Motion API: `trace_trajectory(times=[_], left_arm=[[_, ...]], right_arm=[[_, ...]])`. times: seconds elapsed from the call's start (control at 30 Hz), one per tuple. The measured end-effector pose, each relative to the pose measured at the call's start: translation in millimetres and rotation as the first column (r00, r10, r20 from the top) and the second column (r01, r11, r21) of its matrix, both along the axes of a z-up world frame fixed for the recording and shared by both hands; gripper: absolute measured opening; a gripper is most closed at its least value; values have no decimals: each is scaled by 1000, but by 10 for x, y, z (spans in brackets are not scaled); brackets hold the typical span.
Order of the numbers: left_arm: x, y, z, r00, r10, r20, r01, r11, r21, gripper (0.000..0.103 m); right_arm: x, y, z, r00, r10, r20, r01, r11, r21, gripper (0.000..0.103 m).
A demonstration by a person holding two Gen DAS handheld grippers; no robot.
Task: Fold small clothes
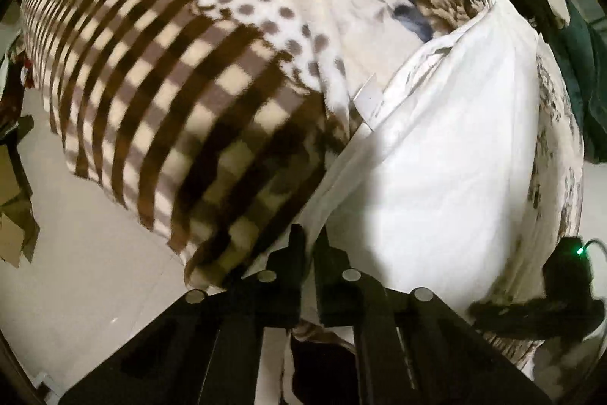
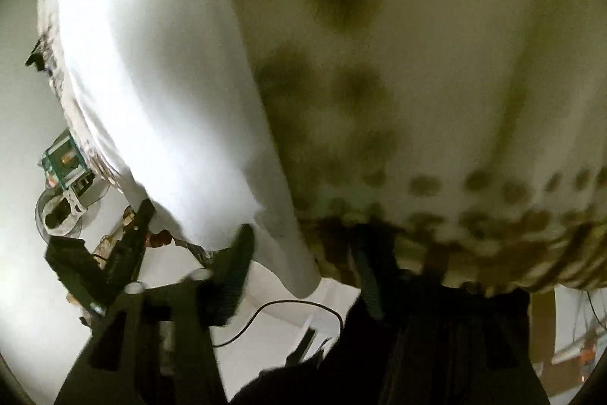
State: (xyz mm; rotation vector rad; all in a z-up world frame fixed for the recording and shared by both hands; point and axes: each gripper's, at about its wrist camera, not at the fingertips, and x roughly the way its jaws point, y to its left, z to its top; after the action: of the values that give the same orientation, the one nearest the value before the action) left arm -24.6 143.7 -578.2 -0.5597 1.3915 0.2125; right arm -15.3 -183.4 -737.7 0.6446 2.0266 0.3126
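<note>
On the patterned bedcover (image 1: 235, 37) lay one white garment (image 1: 447, 154), its long axis running from the lower left up to the upper right in the left wrist view. The left gripper (image 1: 310, 245) was clenched on the garment's near edge. The right gripper (image 2: 303, 245) stood spread wide, the white cloth (image 2: 159, 71) passing between its two fingers.

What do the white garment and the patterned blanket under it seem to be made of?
White garment: probably thin woven cotton, matte, with crisp creases and a flat hem. Patterned blanket: likely soft fleece or plush, with a fuzzy nap blurring its brown checks and dots.
</note>
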Motion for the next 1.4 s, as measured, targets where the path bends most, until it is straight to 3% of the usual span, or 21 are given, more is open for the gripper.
trace_trajectory(times=[0.03, 0.1, 0.27, 0.4, 0.47, 0.5, 0.53, 0.57, 0.6, 0.63, 0.67, 0.8, 0.97, 1.07, 1.13, 1.23, 1.4], left_arm=[[-41, 16, 30, 1000, 10, 2, -10, 1000, -8, 2], [-151, 45, 108, 1000, 16, 12, -16, 1000, -24, 2], [-352, 103, 197, 1000, 9, 7, -8, 998, -65, 2], [-347, 54, 100, 998, -2, -69, -6, 993, -114, 7], [-240, 14, 197, 996, -8, -85, -2, 992, -122, 7], [-159, -9, 270, 996, -18, -88, 9, 994, -111, 12], [-70, -21, 367, 996, -34, -86, 25, 995, -101, 19], [42, -33, 465, 996, -51, -67, 43, 994, -103, 24], [149, -30, 551, 997, -65, -41, 60, 992, -110, 36], [245, -24, 609, 997, -72, -20, 69, 991, -115, 46], [417, -26, 675, 996, -84, 10, 85, 989, -123, 48], [1277, -105, 763, 982, -153, 112, 170, 971, -169, 50], [2867, -334, 705, 930, -255, 264, 313, 927, -205, 50], [3669, -534, 531, 896, -326, 301, 398, 892, -216, 50], [4063, -677, 410, 877, -362, 315, 442, 866, -233, 50], [4504, -892, 227, 841, -448, 304, 515, 835, -194, 50], [4878, -1023, -80, 839, -461, 288, 531, 811, -247, 50]], right_arm=[[-22, 30, 20, 1000, 3, 21, -3, 1000, -13, 6], [-80, 47, 112, 997, -7, 71, 10, 999, -38, 2], [-139, -57, 453, 985, 40, 170, -25, 996, -89, 2], [-67, -89, 436, 994, 29, 104, -25, 999, -47, 2], [72, -127, 468, 997, -23, 78, 23, 1000, 3, 4], [133, -123, 509, 996, -35, 77, 33, 999, 25, 4], [196, -177, 546, 995, -43, 85, 39, 998, 44, 8], [257, -290, 621, 993, -60, 106, 54, 997, 57, 23], [334, -350, 699, 988, -80, 129, 73, 995, 62, 35], [426, -440, 771, 984, -100, 148, 92, 994, 64, 57], [546, -539, 844, 978, -125, 167, 116, 991, 65, 65], [1162, -827, 1004, 957, -186, 220, 177, 982, 64, 65], [2200, -1184, 1170, 893, -259, 369, 264, 964, 39, 65], [2789, -1227, 1191, 840, -330, 431, 336, 940, 63, 65], [3183, -1322, 1184, 809, -367, 460, 369, 925, 90, 65], [3774, -1398, 1056, 776, -384, 501, 379, 918, 116, 65], [4492, -1343, 714, 786, -361, 502, 361, 927, 100, 65]])
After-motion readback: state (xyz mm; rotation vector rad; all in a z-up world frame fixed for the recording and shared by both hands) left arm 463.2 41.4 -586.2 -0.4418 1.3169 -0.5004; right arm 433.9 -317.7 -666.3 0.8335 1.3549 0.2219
